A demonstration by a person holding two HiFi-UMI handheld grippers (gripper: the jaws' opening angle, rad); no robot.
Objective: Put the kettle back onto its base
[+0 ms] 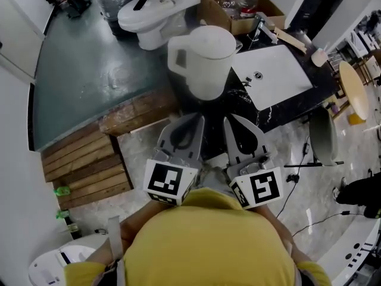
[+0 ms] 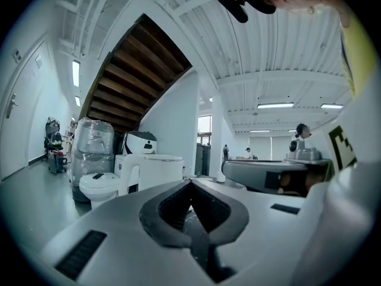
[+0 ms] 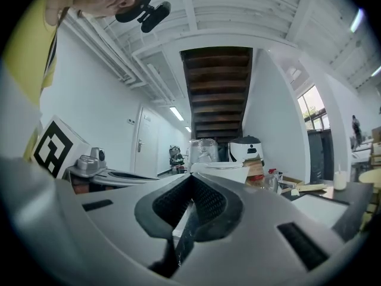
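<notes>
I'm holding my left gripper (image 1: 197, 123) and right gripper (image 1: 231, 121) shut and empty at centre frame, just below the upright kettle (image 1: 202, 61). I'm seeing no base, so I cannot tell the stage.

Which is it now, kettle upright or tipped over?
Upright: the kettle stands on the dark counter, with its closed lid facing up.

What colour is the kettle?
White, body and lid alike. The kettle shows best in the head view.

White kettle (image 1: 202, 58); black counter (image 1: 280, 109), white veins; yellow shirt (image 1: 208, 243); teal-grey floor (image 1: 83, 64); brown slatted pallet (image 1: 89, 162).
</notes>
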